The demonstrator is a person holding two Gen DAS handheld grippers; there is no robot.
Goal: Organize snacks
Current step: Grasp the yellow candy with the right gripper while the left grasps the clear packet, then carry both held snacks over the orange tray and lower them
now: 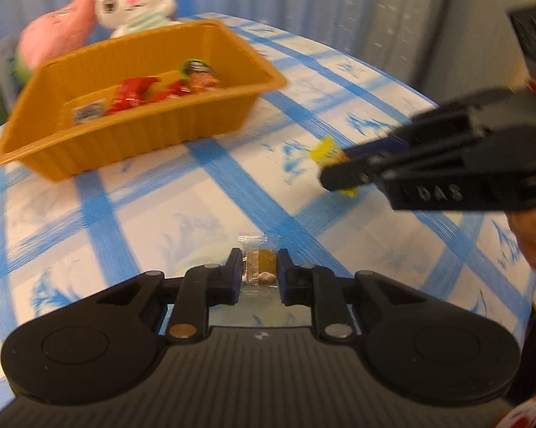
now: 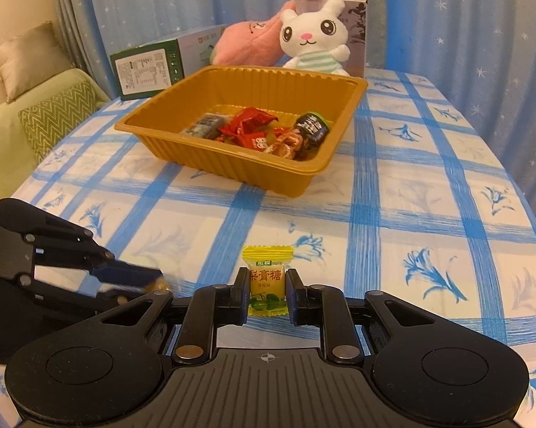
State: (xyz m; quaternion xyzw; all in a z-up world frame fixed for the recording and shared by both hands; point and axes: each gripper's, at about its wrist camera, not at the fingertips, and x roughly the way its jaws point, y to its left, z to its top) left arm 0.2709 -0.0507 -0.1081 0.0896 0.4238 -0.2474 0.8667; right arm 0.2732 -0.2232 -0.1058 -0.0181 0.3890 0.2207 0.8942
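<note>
Yellow wrapped candy [image 2: 267, 281], red characters, green fruit

Bare tablecloth [image 2: 393, 192] lies open toward the tray [image 2: 182, 149]; toys and boxes apparently crowd behind it.

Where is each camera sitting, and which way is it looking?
Left wrist: sits on the left gripper, looking along its fingers across the table; clear-wrapped candy pinched; right gripper and a hand show.
Right wrist: sits on the right gripper, facing the stuffed bunny; yellow candy pinched; left gripper shows.
Shared: orange tray, bunny, blue-checked tablecloth.
</note>
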